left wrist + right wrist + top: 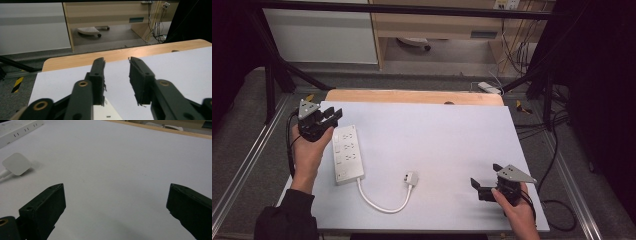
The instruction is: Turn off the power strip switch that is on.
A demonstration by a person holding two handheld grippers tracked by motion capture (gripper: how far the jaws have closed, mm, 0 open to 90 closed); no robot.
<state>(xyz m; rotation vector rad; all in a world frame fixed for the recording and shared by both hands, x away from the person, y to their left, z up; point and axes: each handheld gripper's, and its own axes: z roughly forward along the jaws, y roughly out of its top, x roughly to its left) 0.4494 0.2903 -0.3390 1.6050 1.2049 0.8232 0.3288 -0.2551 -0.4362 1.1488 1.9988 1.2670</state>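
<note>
Your left gripper [330,116], released, hovers just beside the power strip [347,153]; your right gripper [482,188], wide apart, waits near its plug [410,178].

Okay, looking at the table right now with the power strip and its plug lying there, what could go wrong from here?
1. The white cable loops loosely toward the table's near edge; dragging the power strip could likely sweep the plug along with it.
2. The left gripper, jaws open, hovers right at the strip's far end, so a careless move might knock the strip askew.
3. The right gripper sits near the table's right edge, with its own cable trailing off the side, which might snag.
</note>
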